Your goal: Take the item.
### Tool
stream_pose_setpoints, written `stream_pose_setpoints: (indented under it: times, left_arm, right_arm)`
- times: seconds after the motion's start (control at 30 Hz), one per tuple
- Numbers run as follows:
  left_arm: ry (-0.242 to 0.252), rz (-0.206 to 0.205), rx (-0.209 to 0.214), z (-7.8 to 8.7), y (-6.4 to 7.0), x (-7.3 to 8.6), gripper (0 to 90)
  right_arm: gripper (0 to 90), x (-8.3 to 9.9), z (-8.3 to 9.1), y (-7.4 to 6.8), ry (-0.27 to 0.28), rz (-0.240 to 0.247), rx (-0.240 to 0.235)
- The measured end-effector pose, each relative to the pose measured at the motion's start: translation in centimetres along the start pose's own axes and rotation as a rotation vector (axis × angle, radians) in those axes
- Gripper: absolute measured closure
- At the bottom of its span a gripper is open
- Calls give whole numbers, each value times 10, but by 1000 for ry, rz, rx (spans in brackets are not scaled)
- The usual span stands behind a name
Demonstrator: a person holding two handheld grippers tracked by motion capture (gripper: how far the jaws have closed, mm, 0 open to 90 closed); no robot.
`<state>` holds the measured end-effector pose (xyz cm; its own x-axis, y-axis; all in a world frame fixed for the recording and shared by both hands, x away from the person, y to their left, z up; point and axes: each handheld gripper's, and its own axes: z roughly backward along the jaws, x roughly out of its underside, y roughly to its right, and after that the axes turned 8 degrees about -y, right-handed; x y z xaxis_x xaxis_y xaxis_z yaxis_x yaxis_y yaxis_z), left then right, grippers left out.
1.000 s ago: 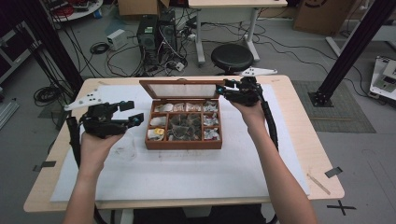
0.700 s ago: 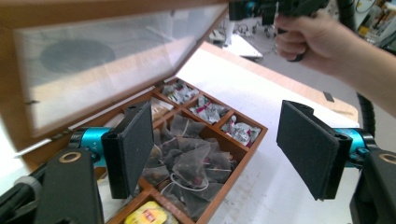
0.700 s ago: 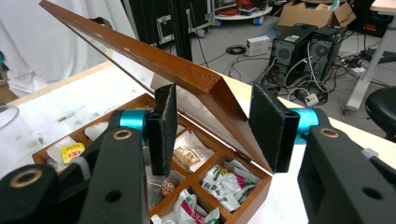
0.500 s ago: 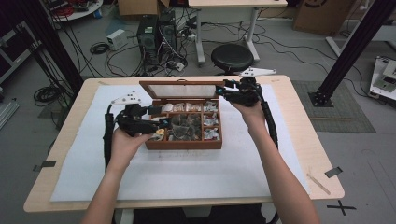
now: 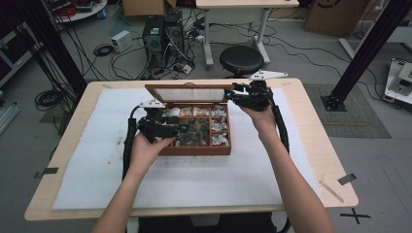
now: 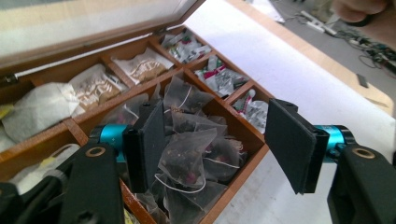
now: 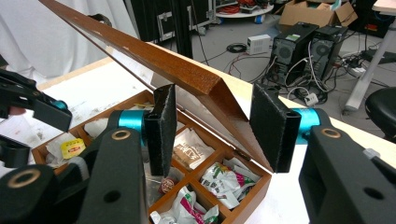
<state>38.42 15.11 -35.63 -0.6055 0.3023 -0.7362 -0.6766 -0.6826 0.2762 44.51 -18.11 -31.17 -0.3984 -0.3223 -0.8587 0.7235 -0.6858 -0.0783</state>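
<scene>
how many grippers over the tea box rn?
2. Left gripper hangs open over the pyramid tea bags in the middle; right gripper sits at the raised lid's right corner, jaws astride it.

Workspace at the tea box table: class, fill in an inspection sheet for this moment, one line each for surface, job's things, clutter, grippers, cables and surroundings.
Surface: wooden table under a white sheet with faint stains at its left.
Job's things: wooden tea box, glass lid raised; compartments hold tea bags and sachets.
Clutter: tape marks on the table's edges; otherwise nothing seen.
Grippers: left gripper open over the pyramid tea bags; right gripper open, fingers either side of the lid's corner, contact unclear.
Cables: black cable trails from the left gripper, another from the right.
Surroundings: stool, computer towers, floor cables, cardboard boxes.
</scene>
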Motion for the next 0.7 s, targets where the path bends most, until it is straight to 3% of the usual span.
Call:
stream_pose_setpoints:
  times: [0.1,0.5,0.7]
  left_arm:
    - [-24,22,-42,-7,0,1,420]
    - [-86,154,-104,-29,-7,9,518]
    - [-94,176,-125,-31,-8,9,522]
  right_arm:
    - [528,0,0,0,-2,3,0]
    - [530,0,1,-1,-8,12,4]
    - [530,0,1,-1,-10,13,4]
